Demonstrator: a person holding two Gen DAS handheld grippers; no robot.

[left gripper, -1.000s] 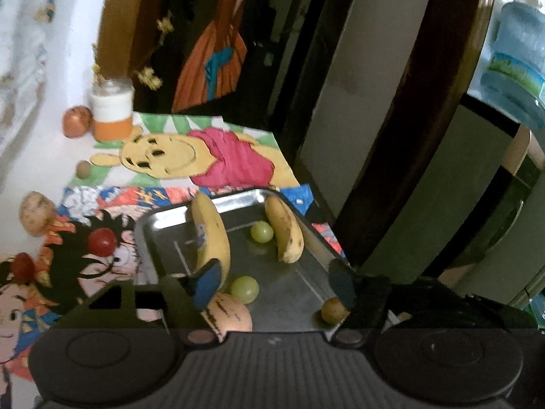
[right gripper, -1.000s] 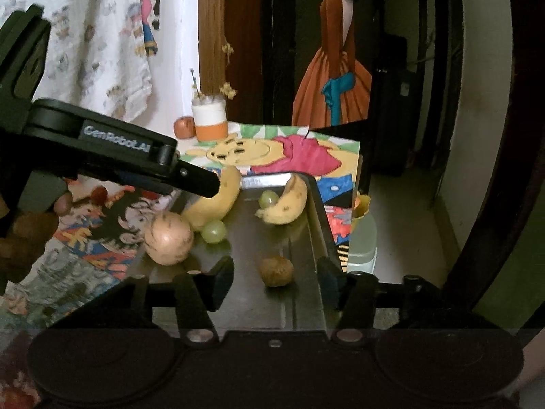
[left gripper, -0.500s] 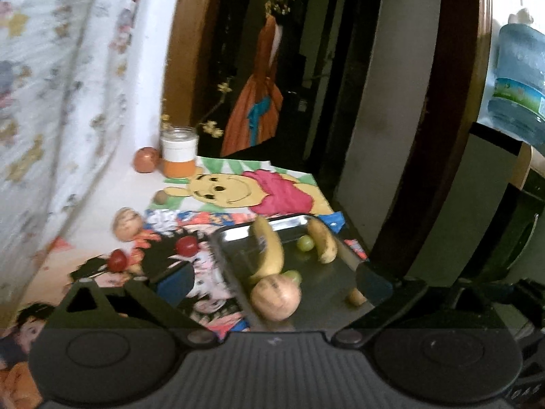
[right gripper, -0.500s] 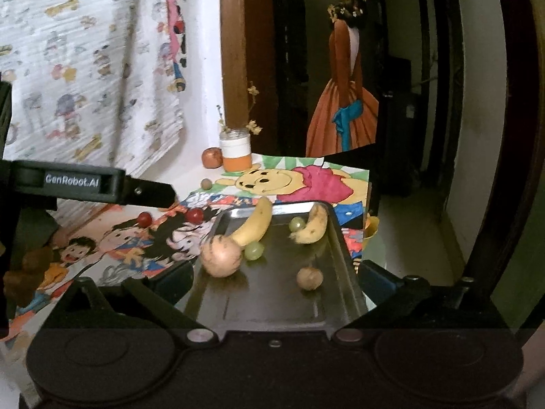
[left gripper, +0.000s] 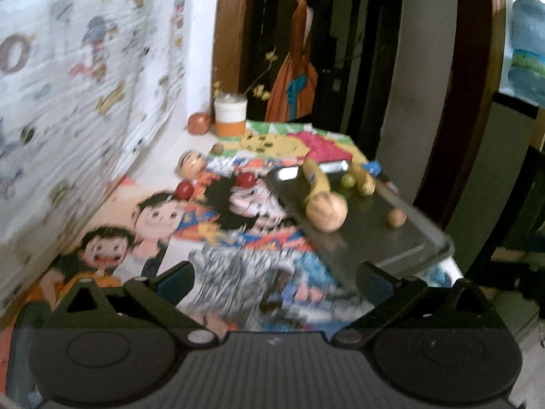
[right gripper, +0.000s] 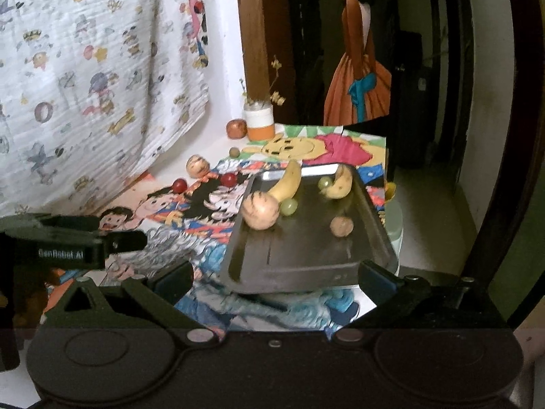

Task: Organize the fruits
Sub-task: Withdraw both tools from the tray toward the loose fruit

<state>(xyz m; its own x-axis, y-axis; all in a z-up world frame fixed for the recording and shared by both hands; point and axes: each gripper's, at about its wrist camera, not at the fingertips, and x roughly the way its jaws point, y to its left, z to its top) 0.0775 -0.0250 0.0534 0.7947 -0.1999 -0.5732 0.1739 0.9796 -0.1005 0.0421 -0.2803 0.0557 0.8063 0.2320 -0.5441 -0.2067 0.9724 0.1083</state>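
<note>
White wall (right gripper: pixel 221 68): cartoon-print cloth (right gripper: pixel 85 68) hangs left of it; brown wooden post (right gripper: pixel 253 34) right of it; beyond, dark doorway with orange-dress figure (right gripper: pixel 357 95).

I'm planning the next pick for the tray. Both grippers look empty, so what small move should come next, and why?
Probably swing the left gripper toward the nearer red fruit on the cartoon mat. Both grippers are open with nothing between their fingers, the tray already holds bananas, grapes and two round fruits, and several fruits lie loose on the mat to the tray's left, the left gripper's side.

yellow bananas (right gripper: pixel 287 184), dark tray (right gripper: pixel 306 259), cartoon-print cloth (right gripper: pixel 204 211)
</note>
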